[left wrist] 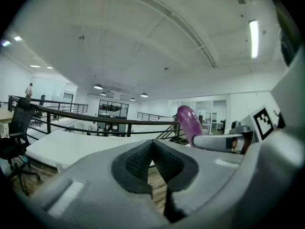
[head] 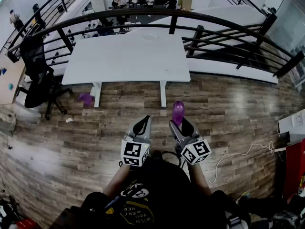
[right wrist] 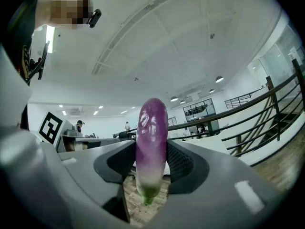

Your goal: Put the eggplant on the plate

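Right gripper (head: 180, 124): clenched on eggplant (head: 177, 111), one pad on each side of it, purple end up, green stem end down. Left gripper (head: 142, 126): jaws pressed together, nothing between them, just beside the right one at the person's front. Eggplant aloft over wooden floor (head: 71, 142), short of near edge of white table (head: 128, 56), touching neither.

floor: dark wood planks (head: 71, 142) | furniture: white table (head: 128, 56) ahead, black office chair (head: 35, 73) at its left | barrier: curved black railing (head: 173, 24) behind the table | ceiling (left wrist: 143, 42): white, strip light (left wrist: 253, 38) lit
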A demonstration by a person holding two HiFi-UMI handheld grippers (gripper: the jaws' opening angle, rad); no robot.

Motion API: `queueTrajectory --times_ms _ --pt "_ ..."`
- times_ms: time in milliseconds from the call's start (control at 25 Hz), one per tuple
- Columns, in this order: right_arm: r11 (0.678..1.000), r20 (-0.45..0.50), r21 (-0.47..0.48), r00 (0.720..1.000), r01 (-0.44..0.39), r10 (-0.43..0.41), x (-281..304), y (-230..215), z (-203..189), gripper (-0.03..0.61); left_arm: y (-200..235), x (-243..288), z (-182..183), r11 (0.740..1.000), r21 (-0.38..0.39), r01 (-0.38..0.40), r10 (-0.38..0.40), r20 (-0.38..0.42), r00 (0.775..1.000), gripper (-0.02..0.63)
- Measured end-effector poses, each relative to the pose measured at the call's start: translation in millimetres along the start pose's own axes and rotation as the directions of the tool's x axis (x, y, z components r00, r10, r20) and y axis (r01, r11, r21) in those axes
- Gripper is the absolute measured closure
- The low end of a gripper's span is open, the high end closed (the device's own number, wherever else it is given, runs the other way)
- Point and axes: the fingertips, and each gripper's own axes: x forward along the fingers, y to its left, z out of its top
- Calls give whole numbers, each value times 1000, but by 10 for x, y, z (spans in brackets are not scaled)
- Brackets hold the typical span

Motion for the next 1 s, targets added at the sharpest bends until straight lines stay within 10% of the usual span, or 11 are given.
queueTrajectory --times_ms 1000 --pt "994 22 108 1000 -21 18 112 230 -68 376 227 -228 -55 1000 -14 15 -15 -7 1000 609"
